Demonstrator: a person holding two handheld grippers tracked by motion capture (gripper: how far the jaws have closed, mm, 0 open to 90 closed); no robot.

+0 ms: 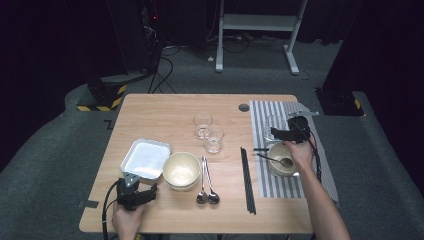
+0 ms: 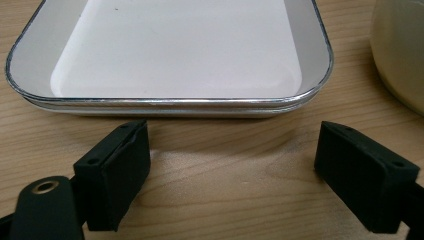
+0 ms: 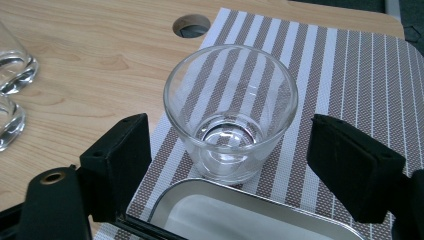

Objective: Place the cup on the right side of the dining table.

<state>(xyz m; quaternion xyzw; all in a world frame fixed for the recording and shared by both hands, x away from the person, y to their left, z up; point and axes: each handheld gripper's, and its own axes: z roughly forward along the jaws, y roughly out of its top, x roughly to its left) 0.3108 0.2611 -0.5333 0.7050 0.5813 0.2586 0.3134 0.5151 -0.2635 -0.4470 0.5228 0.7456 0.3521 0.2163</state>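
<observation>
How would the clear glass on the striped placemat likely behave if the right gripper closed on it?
The glass looks smooth and hard, so the black jaws might slip unless they close squarely. It narrows toward a thick base, so it probably sits stably, though a high push could tip it. Being glass, it is likely fragile; the tray rim close beside it leaves little room.

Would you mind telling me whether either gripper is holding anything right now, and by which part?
Nothing is held. The left gripper is open, short of the white tray; the right gripper is open, with the glass beyond its jaws.
</observation>
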